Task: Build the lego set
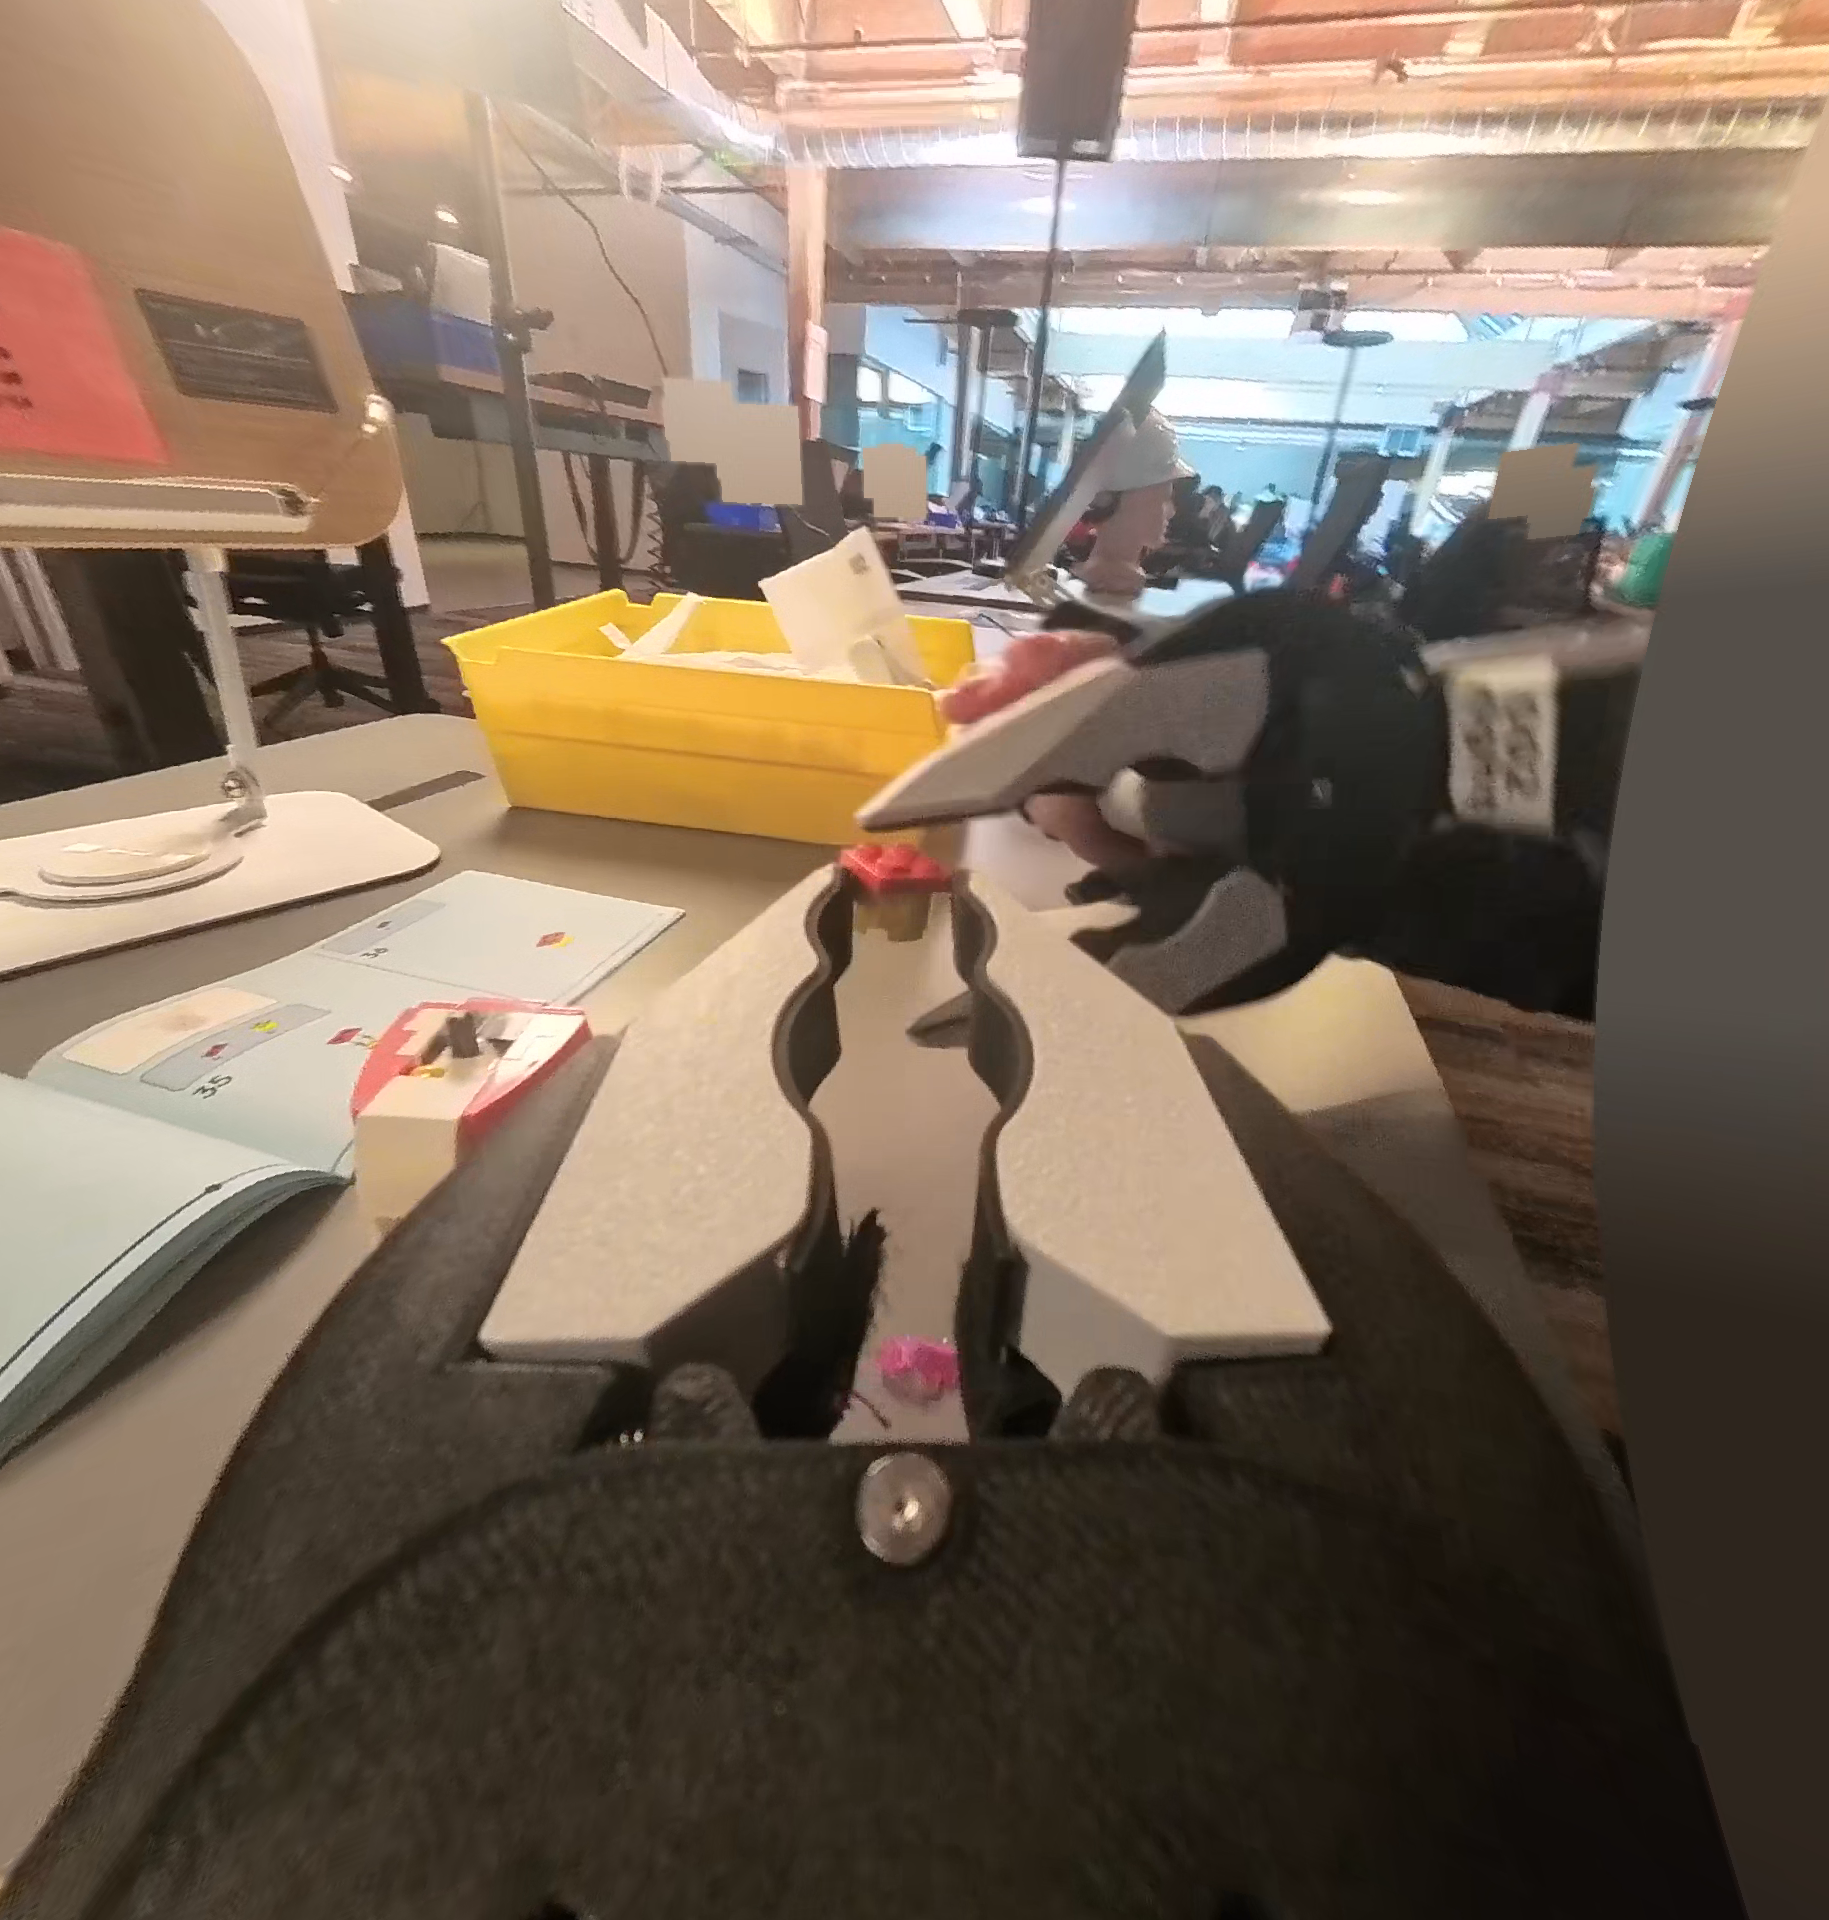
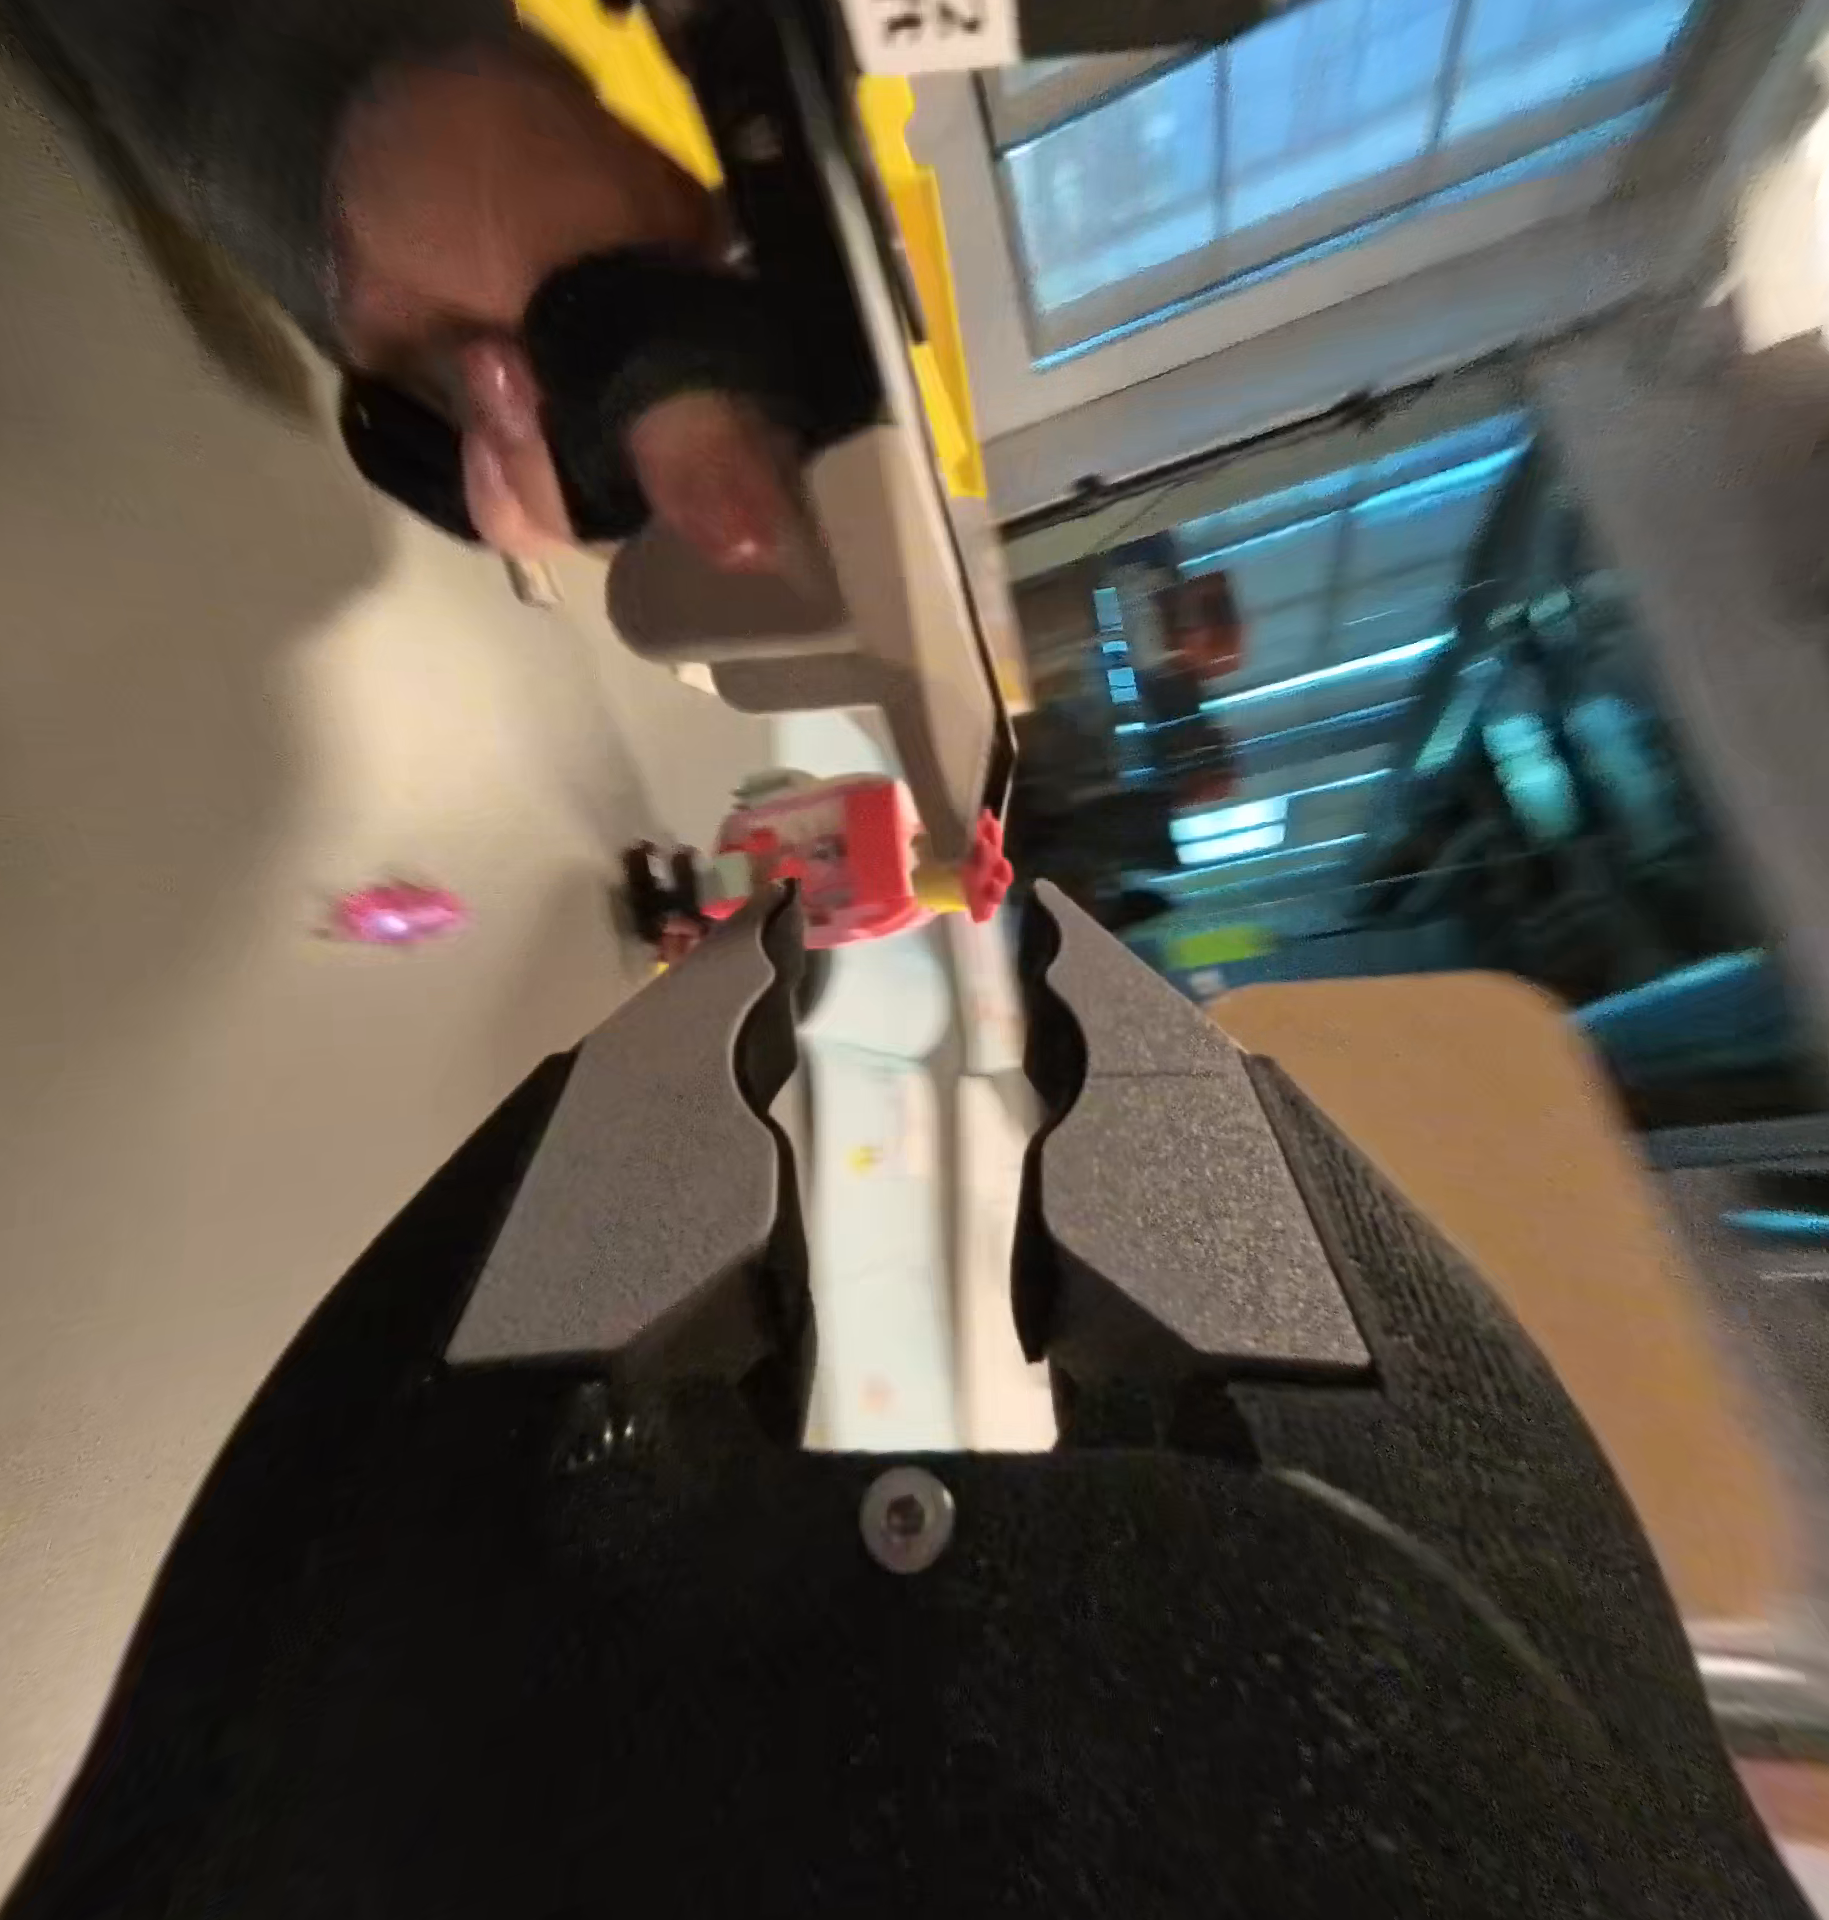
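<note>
Your left gripper (image 1: pixel 894 899) pinches a small red-and-yellow brick stack (image 1: pixel 894 883); hold it level while your spread, empty right gripper (image 2: pixel 915 904) hovers near.

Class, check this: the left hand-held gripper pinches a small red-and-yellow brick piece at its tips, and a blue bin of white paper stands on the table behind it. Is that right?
One thing is wrong: the bin is yellow, not blue, as the left wrist view shows. The rest stands: the left hand-held gripper pinches the red-and-yellow brick piece.
</note>
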`<state>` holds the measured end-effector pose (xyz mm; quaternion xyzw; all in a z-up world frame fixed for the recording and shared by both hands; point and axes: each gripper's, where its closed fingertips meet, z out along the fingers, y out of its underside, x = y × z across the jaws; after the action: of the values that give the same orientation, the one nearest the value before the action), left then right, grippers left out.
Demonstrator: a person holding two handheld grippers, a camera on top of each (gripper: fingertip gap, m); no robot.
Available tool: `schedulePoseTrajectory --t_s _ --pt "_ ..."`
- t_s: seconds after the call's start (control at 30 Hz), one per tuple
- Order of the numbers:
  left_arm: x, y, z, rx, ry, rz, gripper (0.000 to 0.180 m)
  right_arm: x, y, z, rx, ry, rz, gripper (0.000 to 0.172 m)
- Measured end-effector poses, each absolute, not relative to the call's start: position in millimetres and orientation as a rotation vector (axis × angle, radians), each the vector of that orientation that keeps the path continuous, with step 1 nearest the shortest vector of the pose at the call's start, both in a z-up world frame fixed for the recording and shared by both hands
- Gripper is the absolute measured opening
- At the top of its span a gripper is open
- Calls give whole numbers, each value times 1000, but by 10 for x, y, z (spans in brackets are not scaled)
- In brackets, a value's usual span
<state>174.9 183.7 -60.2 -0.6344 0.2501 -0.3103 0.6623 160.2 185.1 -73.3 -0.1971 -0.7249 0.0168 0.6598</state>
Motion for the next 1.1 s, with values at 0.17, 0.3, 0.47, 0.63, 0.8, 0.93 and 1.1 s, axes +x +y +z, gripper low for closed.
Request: schedulePoseTrajectory --t_s 0.17,0.3,0.47,0.63,0.8,0.93,1.1 --pt "1965 1645 -758 -1433 802 -842 17 1728 1759 -825 -759 -1851 525 37" --pt "2046 1569 -845 -1451 884 -882 17 1868 1602 -945 -914 -2070 747 22" --pt "2043 1641 -960 -1528 875 -841 17 1901 1673 -1059 -908 -2134 653 18" --pt "1973 1750 -989 -1559 836 -718 21 1953 1863 -1221 -1039 -2138 581 17" --pt "1852 1864 -969 -1577 760 -620 24 2115 2186 -1633 -1279 -2181 494 17" --pt "1748 1922 -909 -1567 695 -566 23 2182 2251 -1788 -1367 -2206 497 17" --pt "1654 1964 -837 -1539 630 -510 23 2152 2292 -1797 -1389 -2180 517 27"
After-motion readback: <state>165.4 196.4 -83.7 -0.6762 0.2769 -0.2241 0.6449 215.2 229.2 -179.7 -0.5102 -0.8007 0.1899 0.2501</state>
